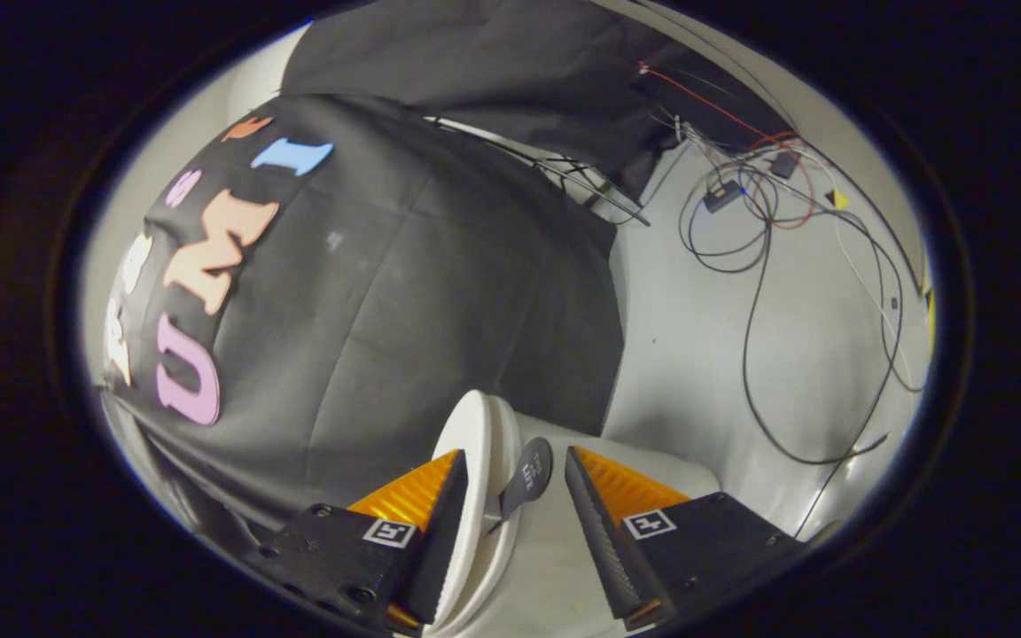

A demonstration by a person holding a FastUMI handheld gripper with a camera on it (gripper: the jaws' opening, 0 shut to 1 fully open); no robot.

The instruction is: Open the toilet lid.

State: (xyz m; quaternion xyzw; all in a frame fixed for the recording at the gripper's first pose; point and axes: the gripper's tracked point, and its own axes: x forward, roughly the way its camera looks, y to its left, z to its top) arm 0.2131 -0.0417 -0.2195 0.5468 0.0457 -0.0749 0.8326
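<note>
Lid (475,443) stands raised between the spread jaws of the gripper (515,483), against 1 finger (440,523), clear of the other; cables (759,266) lie beyond.

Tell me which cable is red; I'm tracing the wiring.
The thin red cable crossing the black cloth, far beyond the open gripper straddling the toilet lid; the others are black or white.

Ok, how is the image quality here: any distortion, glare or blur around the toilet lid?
Gripper view: strong fisheye bending curves the walls; the toilet lid between the open gripper fingers is sharp and evenly lit, without glare; the cables on the white wall are crisp; the rim darkens.
</note>
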